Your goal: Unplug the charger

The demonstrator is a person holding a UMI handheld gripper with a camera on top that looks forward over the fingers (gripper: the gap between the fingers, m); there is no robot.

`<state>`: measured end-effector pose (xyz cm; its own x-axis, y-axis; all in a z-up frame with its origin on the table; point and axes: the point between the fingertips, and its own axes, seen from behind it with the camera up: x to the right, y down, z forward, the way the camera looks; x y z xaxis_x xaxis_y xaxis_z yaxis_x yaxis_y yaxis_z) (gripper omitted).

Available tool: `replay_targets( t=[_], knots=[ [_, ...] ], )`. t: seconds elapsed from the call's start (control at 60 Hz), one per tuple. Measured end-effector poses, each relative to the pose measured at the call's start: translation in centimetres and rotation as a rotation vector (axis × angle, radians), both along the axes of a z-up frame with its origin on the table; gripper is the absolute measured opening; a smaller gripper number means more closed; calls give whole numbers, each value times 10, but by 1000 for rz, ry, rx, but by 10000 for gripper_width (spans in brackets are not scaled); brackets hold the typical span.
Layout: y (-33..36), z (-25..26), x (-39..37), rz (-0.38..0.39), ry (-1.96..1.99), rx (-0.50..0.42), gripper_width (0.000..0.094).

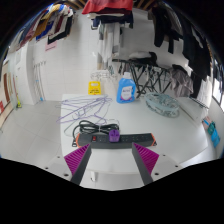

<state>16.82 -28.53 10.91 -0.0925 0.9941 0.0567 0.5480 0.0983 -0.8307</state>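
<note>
A black power strip [112, 140] lies across the white table just ahead of my fingertips. A small purple charger [113, 132] is plugged into its middle, and a dark coiled cable [94, 128] lies just beyond it to the left. My gripper [112, 151] is open, with its magenta pads [77, 160] spread wide on either side. Nothing is between the fingers; the strip and charger sit a little beyond the tips, centred on the gap.
Wire hangers [80, 108] lie on the table behind the cable. Farther back are a blue packet [126, 94], a glass dish [160, 104] and a dark folding rack [143, 72]. A blue item [212, 133] sits at the table's right edge.
</note>
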Motion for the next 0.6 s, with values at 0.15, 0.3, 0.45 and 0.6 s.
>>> replay_targets(
  t=[0.15, 0.3, 0.45, 0.6],
  knots=[
    [20, -6, -14, -38, 16, -8, 857],
    [25, -23, -27, -52, 31, -29, 857],
    [20, -39, -56, -90, 75, -75, 861],
    [19, -52, -89, -95, 127, -56, 859]
  ],
)
